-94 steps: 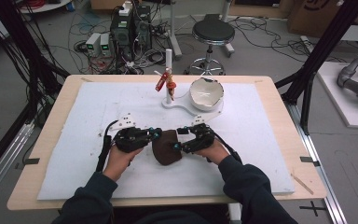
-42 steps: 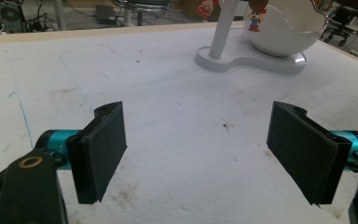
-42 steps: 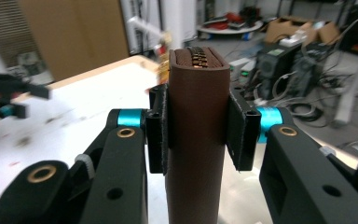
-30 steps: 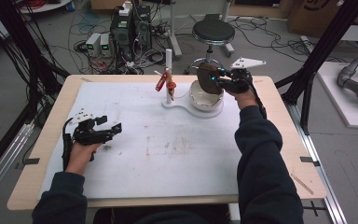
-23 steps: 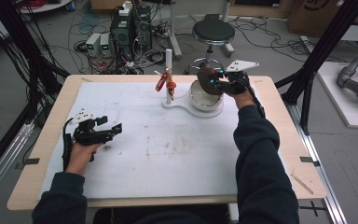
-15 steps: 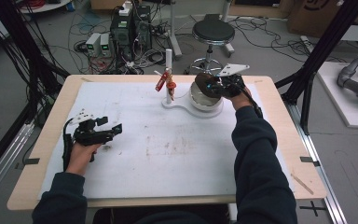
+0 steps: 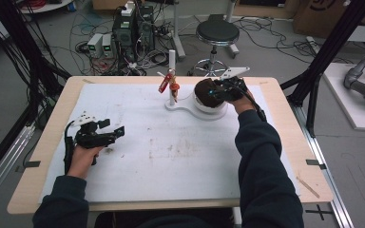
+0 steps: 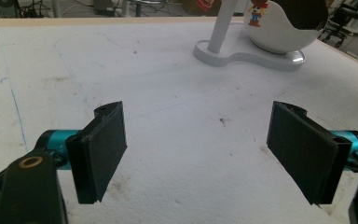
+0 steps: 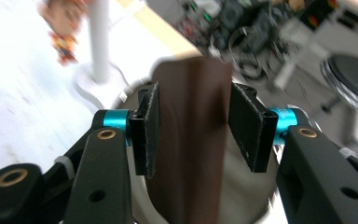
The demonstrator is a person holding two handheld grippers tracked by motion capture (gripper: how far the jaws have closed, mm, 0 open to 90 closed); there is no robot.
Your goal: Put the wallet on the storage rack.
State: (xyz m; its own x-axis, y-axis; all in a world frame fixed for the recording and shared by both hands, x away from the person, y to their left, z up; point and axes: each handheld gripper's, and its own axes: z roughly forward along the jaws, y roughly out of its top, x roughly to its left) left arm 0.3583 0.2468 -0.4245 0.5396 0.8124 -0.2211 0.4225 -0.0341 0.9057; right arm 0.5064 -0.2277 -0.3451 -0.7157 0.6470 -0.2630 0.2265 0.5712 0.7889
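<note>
brown cloth [image 7: 208, 93]: sits in the white bowl [image 7: 211, 110] at about 1 o'clock on the table [image 7: 285, 142], draped over the rim.
how it'll handle: my guess is soft and light, folds on itself, nothing fragile. Probably grabs easiest at a raised fold or the edge hanging over the rim, since pinching the flat middle would likely just bunch it.
right gripper [image 9: 196, 125]: right over the bowl. Its jaws have just been opening, and the cloth stands between the 2 pads [image 9: 149, 127] with a bit of daylight on the far side, so I'd call it let go, not pinched.
bowl: white, round, sits on a white base with a post [image 7: 172, 76] at its 9 o'clock. Besides the cloth I can't see anything else in it.
red tag thing [image 7: 165, 82]: hangs off the post with a little figure, clear of the cloth.
left gripper [image 7: 105, 137]: parked at around 8 o'clock on the white mat [image 7: 171, 156], jaws wide apart, nothing between them.
stool [image 7: 217, 32]: on the floor past the 12 o'clock edge.
</note>
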